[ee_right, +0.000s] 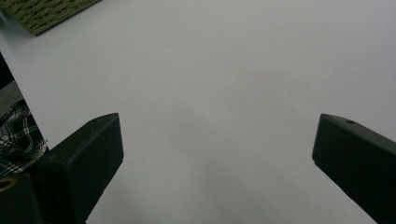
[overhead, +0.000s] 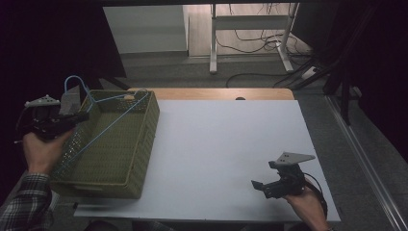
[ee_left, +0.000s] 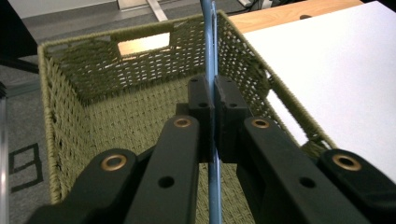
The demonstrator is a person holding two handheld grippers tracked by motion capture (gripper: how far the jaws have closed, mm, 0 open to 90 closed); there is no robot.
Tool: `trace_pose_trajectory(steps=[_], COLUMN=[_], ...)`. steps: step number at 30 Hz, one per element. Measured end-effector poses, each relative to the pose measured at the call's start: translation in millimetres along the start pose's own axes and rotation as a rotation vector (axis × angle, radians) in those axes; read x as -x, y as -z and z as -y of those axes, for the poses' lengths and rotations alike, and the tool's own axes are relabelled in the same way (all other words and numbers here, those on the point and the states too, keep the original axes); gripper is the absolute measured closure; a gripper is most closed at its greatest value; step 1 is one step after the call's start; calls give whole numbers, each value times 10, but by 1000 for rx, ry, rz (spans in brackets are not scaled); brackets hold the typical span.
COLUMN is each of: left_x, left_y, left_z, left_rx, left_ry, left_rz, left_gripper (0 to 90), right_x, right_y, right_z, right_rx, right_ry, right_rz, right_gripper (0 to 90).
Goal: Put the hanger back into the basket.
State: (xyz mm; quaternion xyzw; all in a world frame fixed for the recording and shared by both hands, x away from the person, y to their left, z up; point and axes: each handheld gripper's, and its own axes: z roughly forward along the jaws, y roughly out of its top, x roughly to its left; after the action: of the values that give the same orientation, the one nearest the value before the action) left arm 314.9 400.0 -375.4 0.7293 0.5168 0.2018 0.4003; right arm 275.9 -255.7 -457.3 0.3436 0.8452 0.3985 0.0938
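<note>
- Holding a thin blue wire hanger [overhead: 103, 126], the left gripper [overhead: 82, 115] has its jaws pinched tight on one strand of the wire, as the left gripper view shows: the blue wire [ee_left: 212, 140] runs straight up between the two black pads with no gap left on either side.
- The hanger sits over the woven green basket [overhead: 144, 144] at the table's left edge; its hook rises above the gripper, outside the basket's near-left rim, while the long triangle slants down into the basket's interior.
- By its look the hanger is light and fairly stiff, yet springy along its long sides, so it will likely swing or twist about the single pinch point.
- A coated wire this thin is probably slippery in flat pads; a hold near the neck, below the hook where the strands meet, seems the steadiest place, and the present grip looks close to it.
- The far corner of the triangle rests near the basket's far rim and may catch on the weave.
- The right gripper [overhead: 262, 185] hovers low over the bare white table [overhead: 231, 139], well apart from basket and hanger, its jaws spread wide with nothing between them.
</note>
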Motion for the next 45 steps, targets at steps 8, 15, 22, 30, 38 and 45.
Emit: trace_pose_trajectory(steps=[8,15,22,30,38,45], left_x=[-98,-118,-152,-151,-118,138], left_y=[-226,-374,-439,-614,-587,-457], left_z=[177,286,392,461,449,346], left_rx=[-5,-18,-59,-127,-125,-53], left_ry=[23,48,55,63,45,5], left_rz=[10,24,19,0,-51,73], left_gripper=[875,875,875,874,574,290], right_x=[-2,-9,-17,-26,-20,-14], right_y=[-27,-44,-62,-81,-74,-57], right_z=[10,14,17,22,23,18], right_rx=[-17,-23,-34,-42,-42,-34], right_ry=[1,4,10,15,16,14], right_rz=[-7,-11,-15,-18,-15,-5], right_gripper=[18,19,20,20,20,19])
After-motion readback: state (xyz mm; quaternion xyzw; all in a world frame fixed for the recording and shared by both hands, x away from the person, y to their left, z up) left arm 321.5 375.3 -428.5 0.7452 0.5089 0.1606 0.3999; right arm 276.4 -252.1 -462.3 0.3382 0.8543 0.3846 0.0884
